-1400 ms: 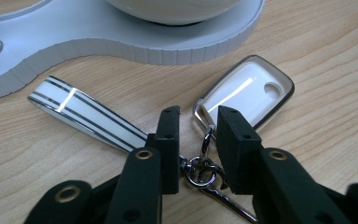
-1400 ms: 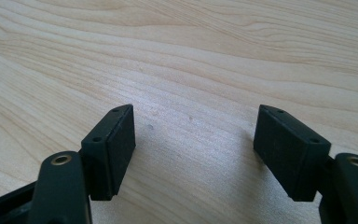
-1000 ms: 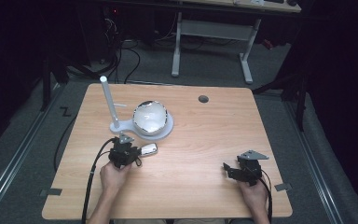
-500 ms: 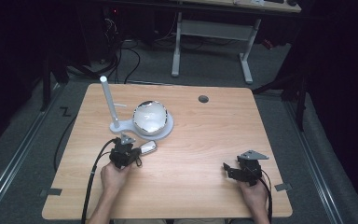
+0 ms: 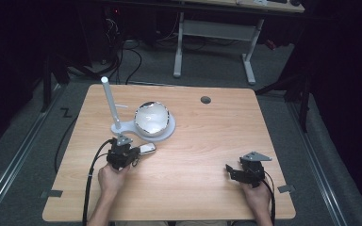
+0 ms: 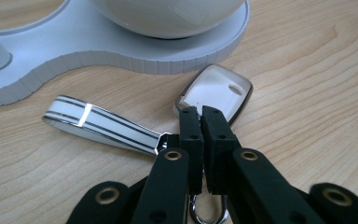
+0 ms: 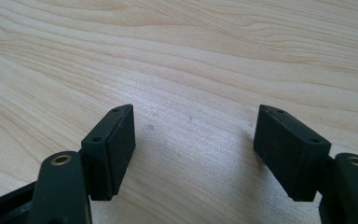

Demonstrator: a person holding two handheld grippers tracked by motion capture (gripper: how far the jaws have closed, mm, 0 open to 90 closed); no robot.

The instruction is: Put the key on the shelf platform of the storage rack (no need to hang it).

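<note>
White and chrome-edged, the key fob (image 6: 214, 93) lies on the table (image 5: 207, 141) at six o'clock of the lamp base (image 6: 98, 51). The left gripper (image 6: 200, 116) has just pinched shut at its ring end; lifting remains. The right gripper (image 7: 193, 140) rests wide open, holding nothing.

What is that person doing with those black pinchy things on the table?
A person holds a hand-held gripper in each hand at a wooden table. The left hand-held gripper has pinched shut on the metal link of a key fob with a striped strap, which lies beside a white stand holding a round white ball. The right hand-held gripper sits open over bare wood, holding nothing.
</note>
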